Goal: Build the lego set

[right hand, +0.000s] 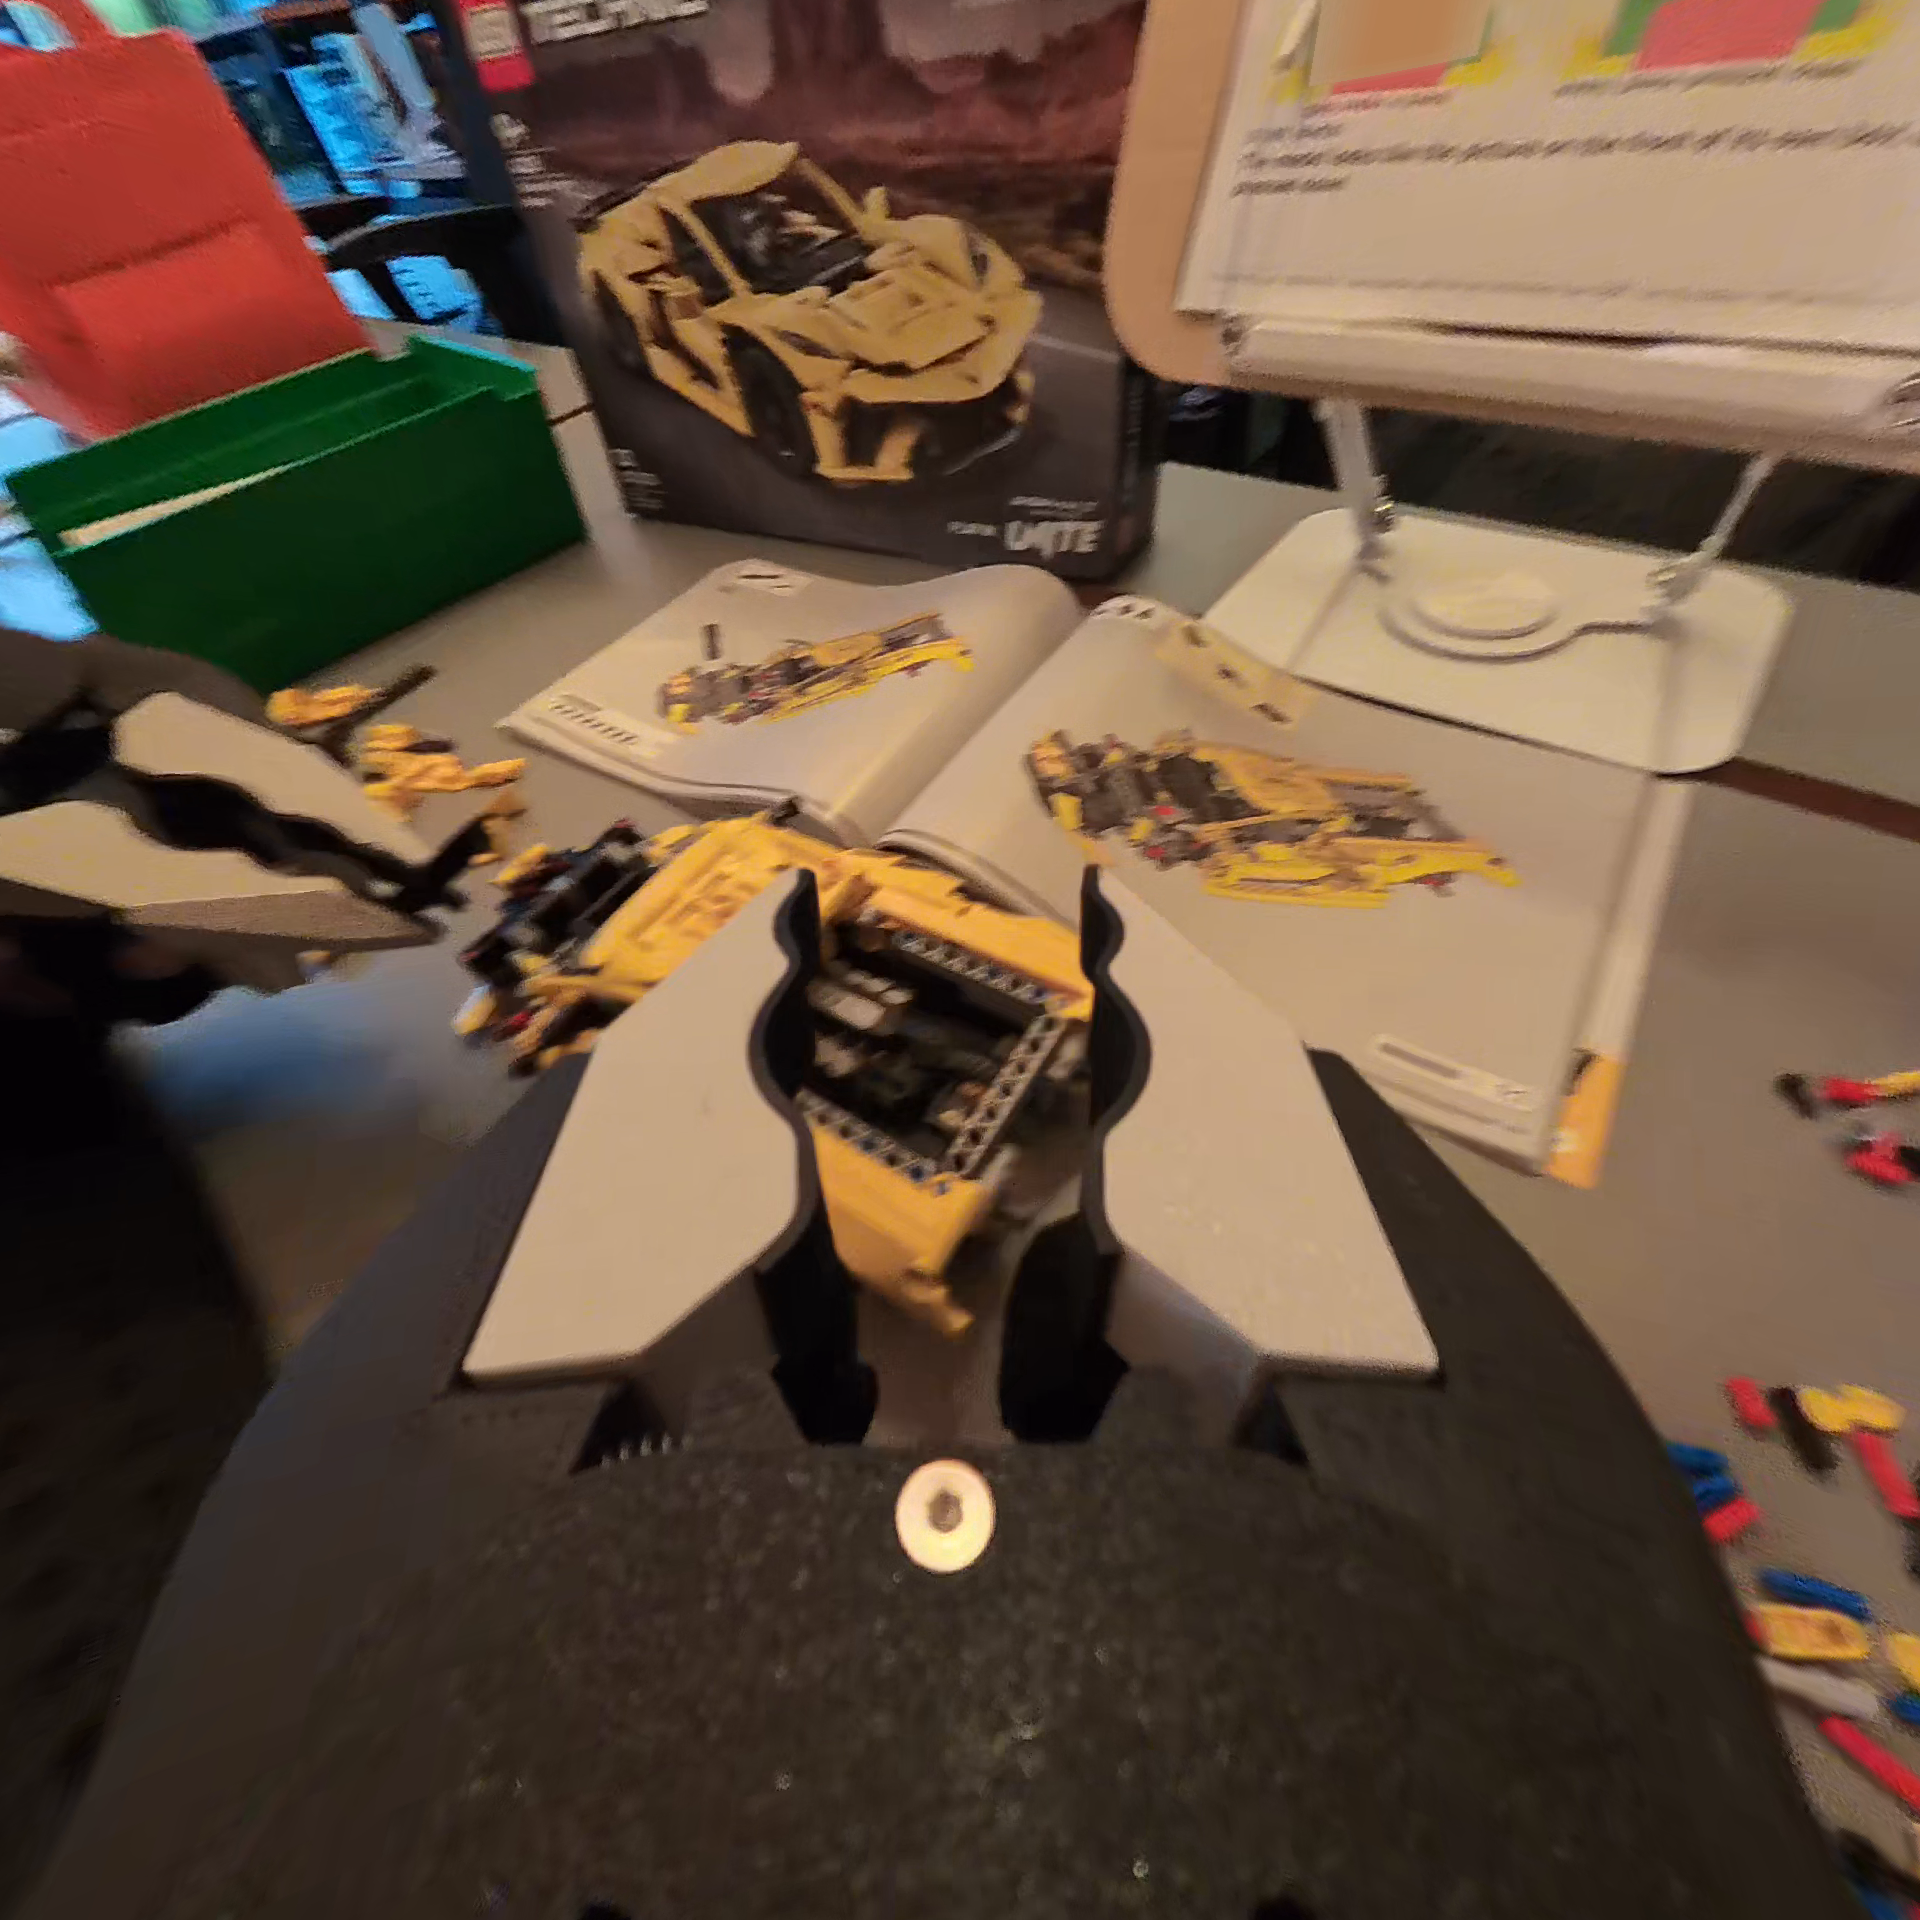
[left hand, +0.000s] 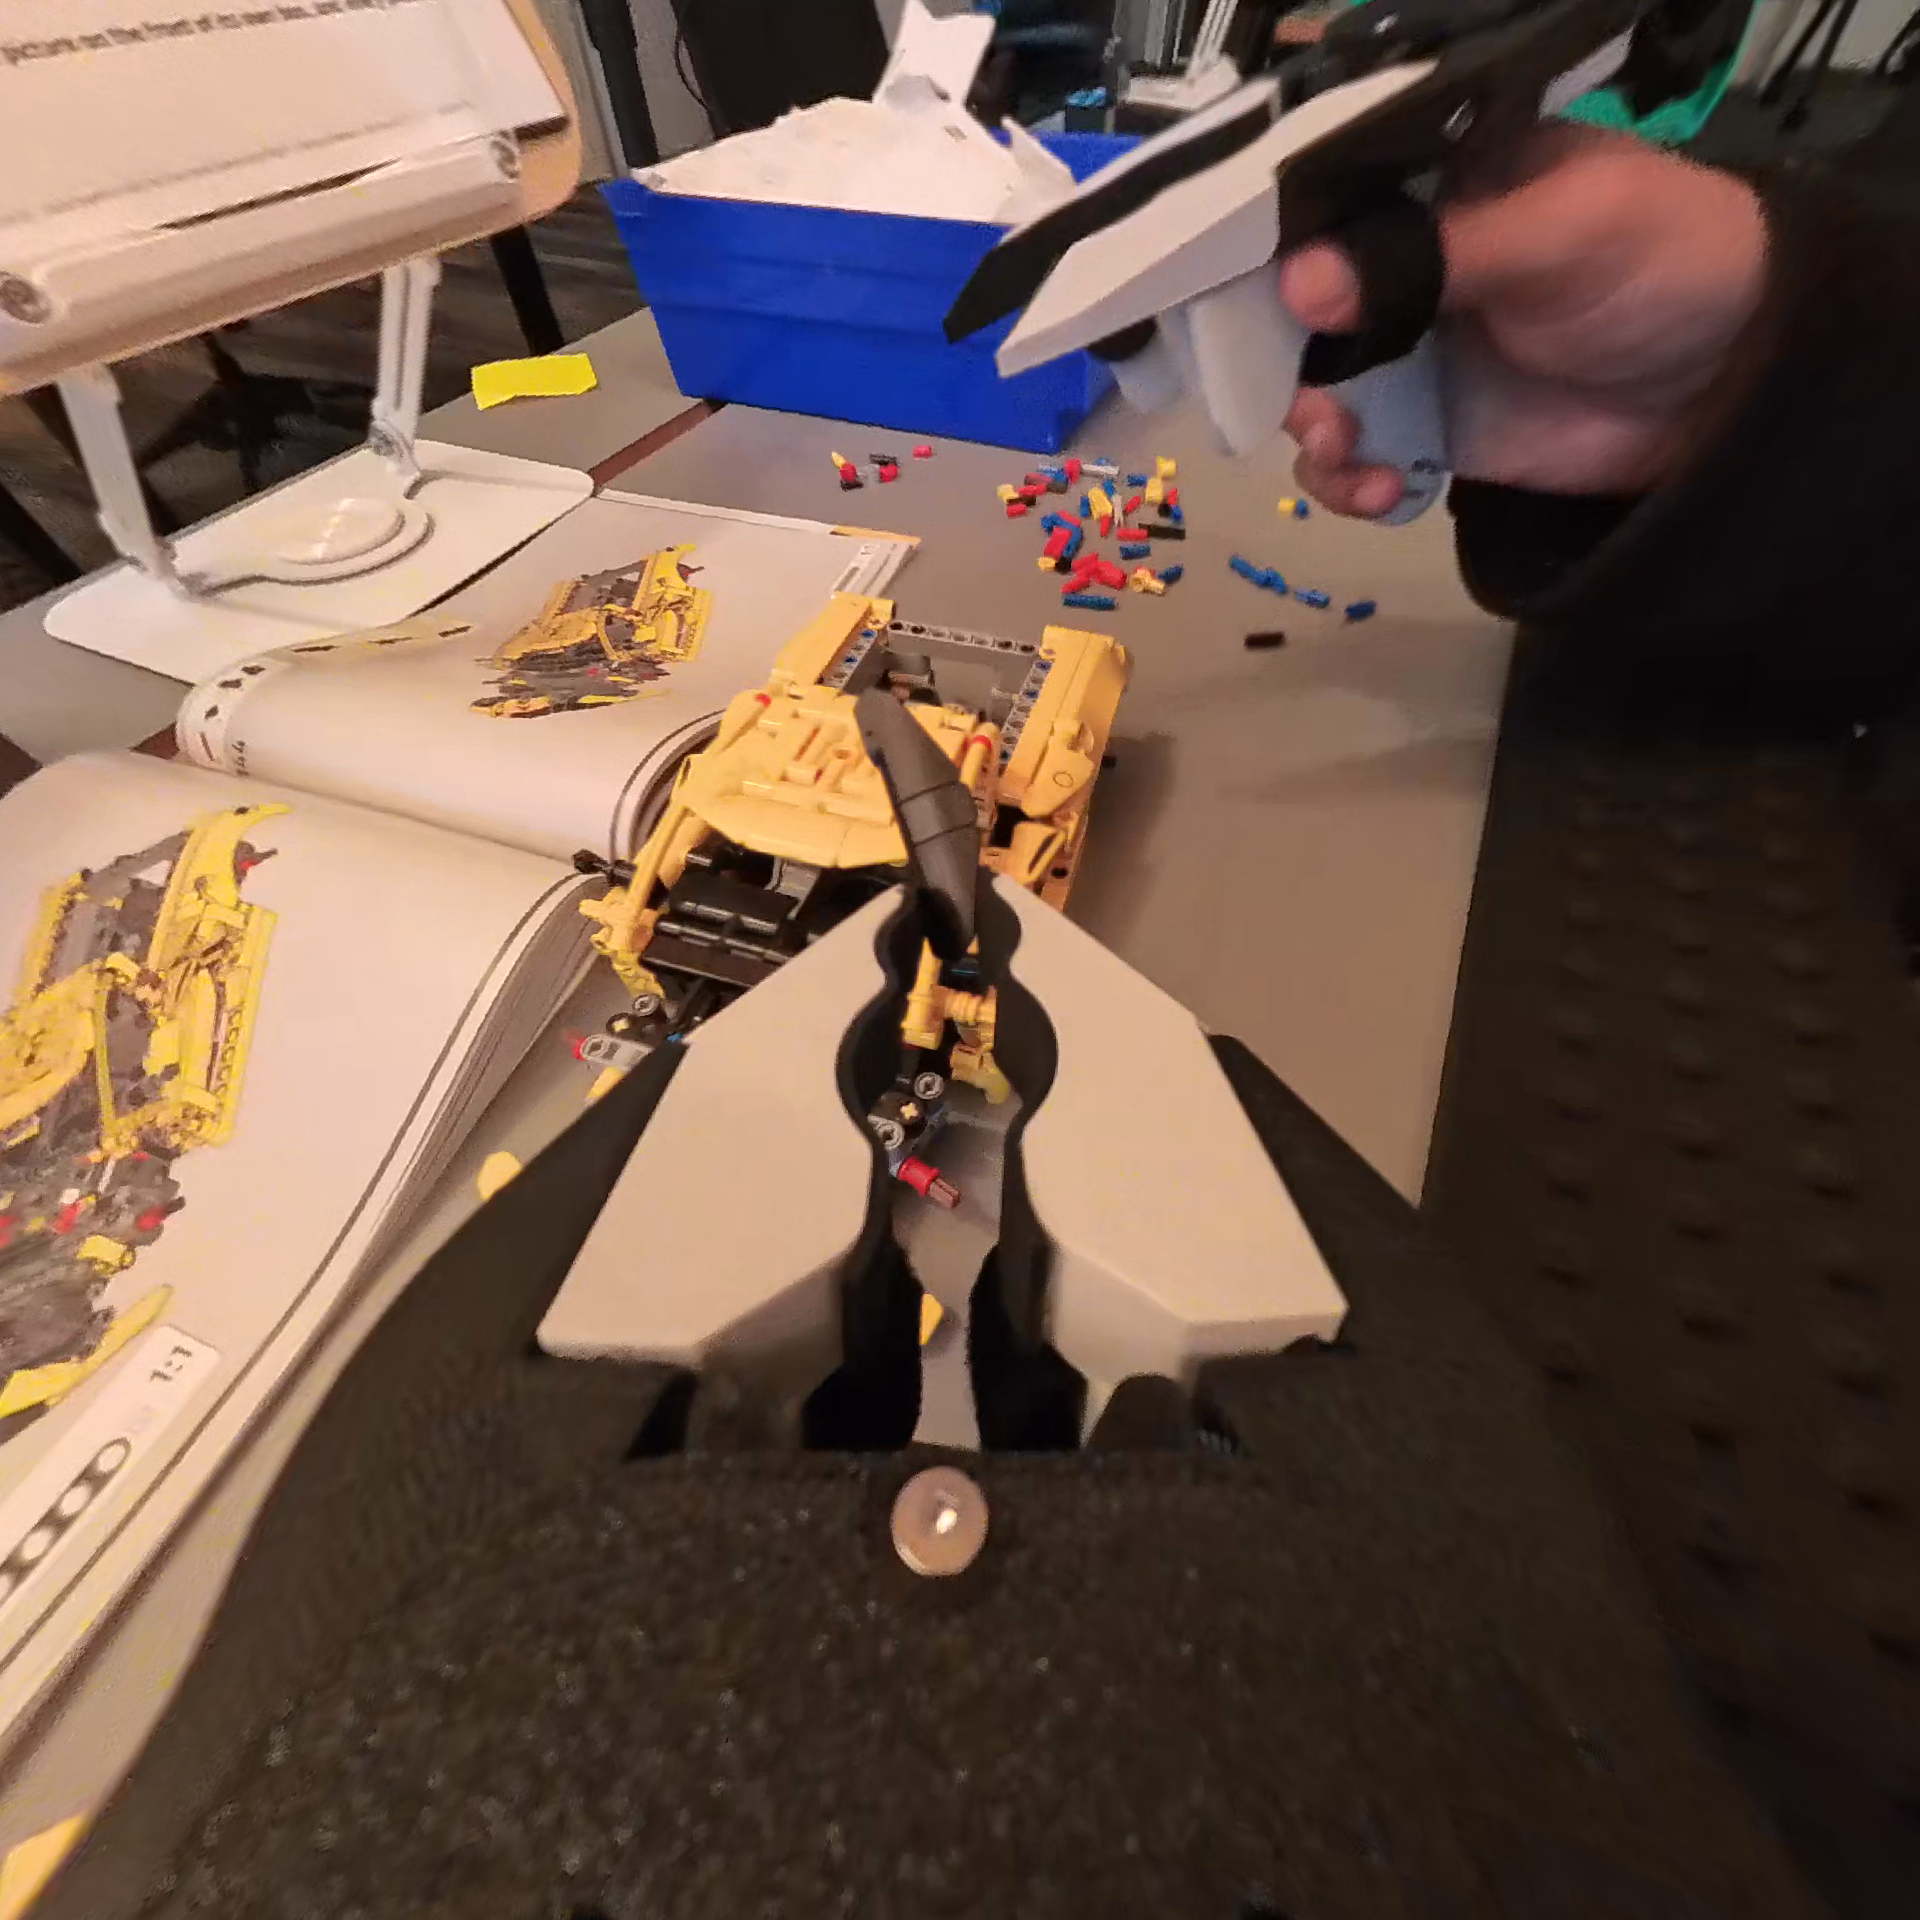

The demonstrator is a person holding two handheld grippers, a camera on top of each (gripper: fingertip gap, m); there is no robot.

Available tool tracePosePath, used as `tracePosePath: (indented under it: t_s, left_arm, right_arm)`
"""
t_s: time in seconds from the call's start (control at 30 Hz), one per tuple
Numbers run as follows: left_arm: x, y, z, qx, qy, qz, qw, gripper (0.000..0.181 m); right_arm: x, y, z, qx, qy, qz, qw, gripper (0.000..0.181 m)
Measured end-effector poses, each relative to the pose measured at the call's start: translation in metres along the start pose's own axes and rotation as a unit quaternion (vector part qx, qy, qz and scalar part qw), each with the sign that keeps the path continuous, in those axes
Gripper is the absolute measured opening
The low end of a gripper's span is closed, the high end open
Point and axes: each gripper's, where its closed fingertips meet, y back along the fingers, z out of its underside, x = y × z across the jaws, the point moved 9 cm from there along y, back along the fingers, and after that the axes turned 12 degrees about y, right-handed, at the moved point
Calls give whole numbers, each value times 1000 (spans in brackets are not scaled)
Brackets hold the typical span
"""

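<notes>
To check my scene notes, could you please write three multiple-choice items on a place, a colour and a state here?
1. The loose red and blue pieces lie: A in a bin; B on the booklet; C on the table before the blue bin.
2. The bin left of the set's box is: A green; B white; C yellow.
3. The right gripper is: A shut on a brick; B open; C shut, empty.
C, scattered on grey tabletop; A, plainly green walls; B, its fingers stand apart over the model.
</notes>
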Motion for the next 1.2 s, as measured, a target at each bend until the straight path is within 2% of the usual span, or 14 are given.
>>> tracePosePath:
  t_s: [0.17,0.23,0.5,0.8,0.97,1.2]
  left_arm:
    - [-6,3,-1,13,17,-6,1000,9]
    - [-9,4,-1,16,31,-7,999,10]
    - [-26,5,2,15,93,13,996,10]
    - [-44,3,7,24,150,20,988,10]
    - [-44,-3,11,3,134,12,991,10]
    - [-44,2,9,10,113,-5,994,10]
  right_arm:
    - [30,-13,26,24,-35,95,995,48]
    - [30,-16,33,7,-60,77,995,48]
    - [27,-23,43,-25,-65,43,997,43]
    - [24,-25,44,-18,-91,0,996,39]
    - [24,-24,44,-14,-94,-7,995,38]
    - [18,-23,39,8,-82,-29,996,33]
